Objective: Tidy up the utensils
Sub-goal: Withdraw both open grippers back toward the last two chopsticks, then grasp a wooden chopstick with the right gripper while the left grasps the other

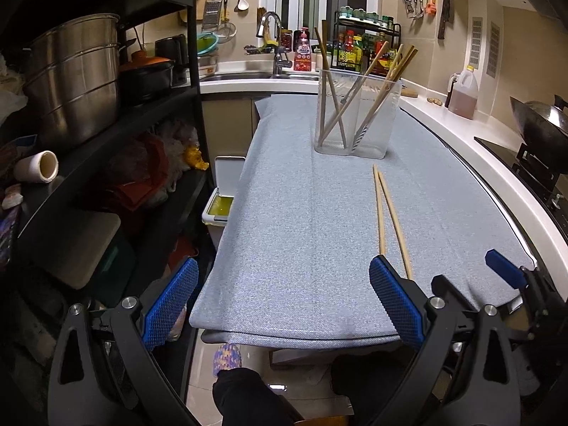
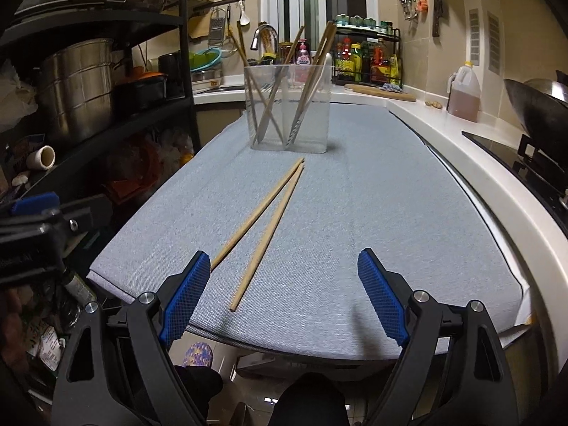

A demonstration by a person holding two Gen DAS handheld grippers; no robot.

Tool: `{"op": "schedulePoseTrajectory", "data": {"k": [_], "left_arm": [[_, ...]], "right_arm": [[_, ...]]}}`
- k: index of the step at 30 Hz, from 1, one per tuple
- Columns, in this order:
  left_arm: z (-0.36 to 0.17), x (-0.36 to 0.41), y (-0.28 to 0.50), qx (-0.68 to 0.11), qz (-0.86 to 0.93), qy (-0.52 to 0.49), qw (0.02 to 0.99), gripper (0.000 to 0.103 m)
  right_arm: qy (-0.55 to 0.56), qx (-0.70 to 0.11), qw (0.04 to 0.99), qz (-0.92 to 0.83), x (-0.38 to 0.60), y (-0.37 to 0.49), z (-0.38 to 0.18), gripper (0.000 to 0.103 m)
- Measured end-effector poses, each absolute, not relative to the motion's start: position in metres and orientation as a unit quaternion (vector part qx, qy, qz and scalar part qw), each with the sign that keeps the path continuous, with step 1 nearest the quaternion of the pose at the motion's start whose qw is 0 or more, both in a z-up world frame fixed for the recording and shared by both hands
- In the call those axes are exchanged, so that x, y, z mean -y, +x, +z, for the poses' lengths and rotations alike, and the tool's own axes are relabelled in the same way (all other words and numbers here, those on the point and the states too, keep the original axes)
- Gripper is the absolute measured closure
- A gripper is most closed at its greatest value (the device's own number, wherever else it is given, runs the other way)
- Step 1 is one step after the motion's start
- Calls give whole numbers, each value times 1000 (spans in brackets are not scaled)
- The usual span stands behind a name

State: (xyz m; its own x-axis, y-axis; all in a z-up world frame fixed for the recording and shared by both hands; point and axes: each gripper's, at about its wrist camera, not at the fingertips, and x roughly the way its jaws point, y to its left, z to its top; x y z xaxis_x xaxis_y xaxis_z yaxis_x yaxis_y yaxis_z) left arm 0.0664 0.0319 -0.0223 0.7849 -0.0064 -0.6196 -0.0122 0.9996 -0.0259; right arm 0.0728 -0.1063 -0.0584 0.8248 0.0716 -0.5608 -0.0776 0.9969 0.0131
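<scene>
Two loose chopsticks (image 2: pixel 264 229) lie on the cloth-covered counter (image 2: pixel 390 230), just short of the clear holder (image 2: pixel 288 106), awaiting pickup. Right tool (image 2: pixel 284 294) spread, empty, straddling their near ends; left tool (image 1: pixel 284 305) spread, empty.

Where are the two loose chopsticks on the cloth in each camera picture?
Left wrist view: the two loose chopsticks lie right of centre on the grey cloth, running toward the right pad.
Right wrist view: the pair lies left of centre, fanning apart toward the camera.
Shared landmark: the clear holder standing just beyond their far tips.
</scene>
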Motion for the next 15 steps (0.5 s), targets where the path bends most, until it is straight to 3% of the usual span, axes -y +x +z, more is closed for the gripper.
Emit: {"op": "schedulePoseTrajectory", "data": {"k": [5,12,14,15], "left_arm": [[-25,-42,69,-333,16,-17,943,9],[-25,-59,72,-337,36,-25,940,9],[-26,-61,74,-338,38,-26,940,9],[-26,-61,75,-339,38,-26,940,9]], "right_arm": [[-30,-298,953,50,92,82,-74,21],[-32,-307,950,39,89,95,-94,35],[-23,-297,954,36,93,93,-96,44],[-15,-293,955,44,95,93,-97,58]]}}
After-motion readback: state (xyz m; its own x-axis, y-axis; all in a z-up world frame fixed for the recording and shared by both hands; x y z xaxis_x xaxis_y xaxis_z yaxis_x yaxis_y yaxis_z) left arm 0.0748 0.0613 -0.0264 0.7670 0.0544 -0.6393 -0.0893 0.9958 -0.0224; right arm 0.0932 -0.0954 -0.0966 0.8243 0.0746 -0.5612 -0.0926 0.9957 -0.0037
